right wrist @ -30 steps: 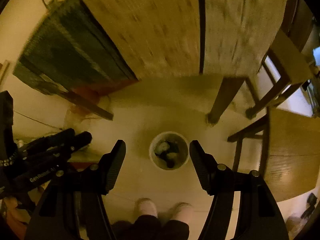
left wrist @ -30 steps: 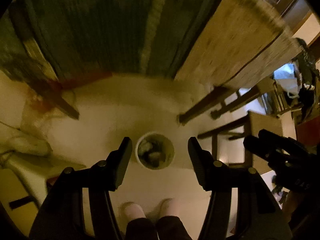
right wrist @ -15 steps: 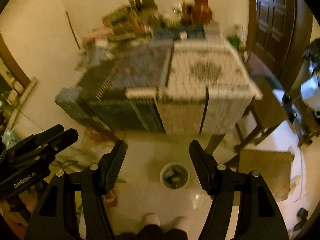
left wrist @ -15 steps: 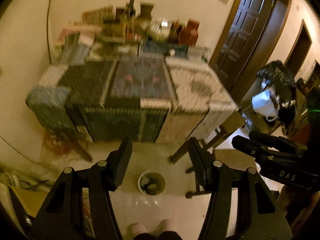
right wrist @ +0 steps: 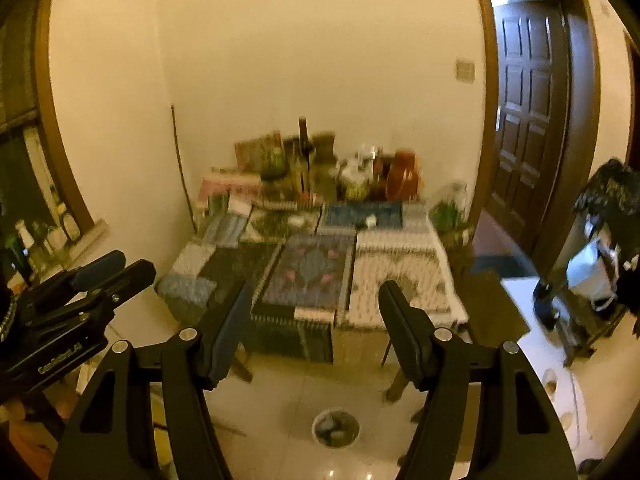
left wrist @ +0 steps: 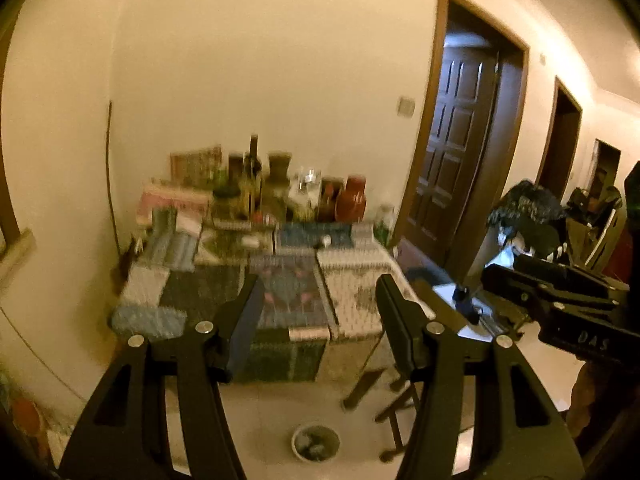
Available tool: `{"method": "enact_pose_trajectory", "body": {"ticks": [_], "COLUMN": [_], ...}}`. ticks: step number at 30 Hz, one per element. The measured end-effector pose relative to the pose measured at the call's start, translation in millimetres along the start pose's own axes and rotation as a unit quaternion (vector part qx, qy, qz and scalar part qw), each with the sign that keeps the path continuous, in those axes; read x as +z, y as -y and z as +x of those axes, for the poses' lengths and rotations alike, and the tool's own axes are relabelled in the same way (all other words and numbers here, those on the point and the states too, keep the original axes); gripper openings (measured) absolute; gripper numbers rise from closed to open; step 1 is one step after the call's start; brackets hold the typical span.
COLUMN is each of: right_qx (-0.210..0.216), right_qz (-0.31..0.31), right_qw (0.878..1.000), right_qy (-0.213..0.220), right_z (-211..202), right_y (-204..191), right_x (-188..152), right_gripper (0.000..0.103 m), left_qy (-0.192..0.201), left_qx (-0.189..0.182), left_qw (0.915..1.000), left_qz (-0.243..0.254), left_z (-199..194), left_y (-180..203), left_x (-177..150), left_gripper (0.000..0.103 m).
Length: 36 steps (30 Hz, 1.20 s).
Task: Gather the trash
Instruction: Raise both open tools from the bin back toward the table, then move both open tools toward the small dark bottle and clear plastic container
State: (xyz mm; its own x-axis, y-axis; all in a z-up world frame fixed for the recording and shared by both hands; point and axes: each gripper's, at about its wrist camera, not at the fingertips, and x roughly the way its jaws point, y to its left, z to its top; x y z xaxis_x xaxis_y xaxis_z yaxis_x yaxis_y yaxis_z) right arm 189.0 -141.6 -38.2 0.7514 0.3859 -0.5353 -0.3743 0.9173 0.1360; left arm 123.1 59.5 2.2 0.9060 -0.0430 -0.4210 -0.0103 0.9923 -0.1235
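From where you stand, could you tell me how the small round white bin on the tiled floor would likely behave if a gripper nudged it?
The small round white bin would probably slide easily, since the tiled floor looks glossy. It seems fairly light: it is small and holds only a few crumpled scraps. It sits upright on a wide mouth, so a low push would likely shift it rather than tip it.

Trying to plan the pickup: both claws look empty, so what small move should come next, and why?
Probably ease the right claw forward over the table toward the small white item lying near its far side. Both it and the left claw stand open with nothing between the fingers, while the bin on the floor below already holds scraps. What the item is stays too blurred to tell.
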Motion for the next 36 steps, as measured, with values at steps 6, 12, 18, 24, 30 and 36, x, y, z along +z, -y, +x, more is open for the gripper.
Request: {"method": "enact_pose_trajectory", "body": {"ticks": [6,12,18,24,30,36], "right_qx": [-0.017,-0.039,-0.039,-0.028,-0.012,0.002], "right_qz": [-0.003,0.000,0.013,0.009,-0.001,-0.024], "right_qw": [0.998,0.996,0.996,0.996,0.997,0.996], "right_qy": [0.063,0.081,0.080,0.080,0.082,0.084], "right_z": [-29,-26,-1,28,58,86], "right_y": [-11,-11,2,25,60,90], "right_x": [13,19,29,50,86,115], "right_gripper": [0.071,0.091,0.093,0.093,0.093,0.093], "left_qy": [0.047,0.069,0.063,0.061,0.069,0.072], "left_qx": [0.002,0.025,0.054,0.065,0.069,0.085], "left_qw": [0.9988,0.9973,0.9965,0.9960,0.9949,0.9932], "left_qz": [0.014,0.006,0.008,-0.009,-0.022,-0.035], "left_z": [-30,-26,8,62,113,159], "left_y": [-9,-23,-30,-25,-6,16], "left_x": [19,28,34,55,89,110], "left_gripper": [0.073,0.094,0.094,0.094,0.094,0.094]}}
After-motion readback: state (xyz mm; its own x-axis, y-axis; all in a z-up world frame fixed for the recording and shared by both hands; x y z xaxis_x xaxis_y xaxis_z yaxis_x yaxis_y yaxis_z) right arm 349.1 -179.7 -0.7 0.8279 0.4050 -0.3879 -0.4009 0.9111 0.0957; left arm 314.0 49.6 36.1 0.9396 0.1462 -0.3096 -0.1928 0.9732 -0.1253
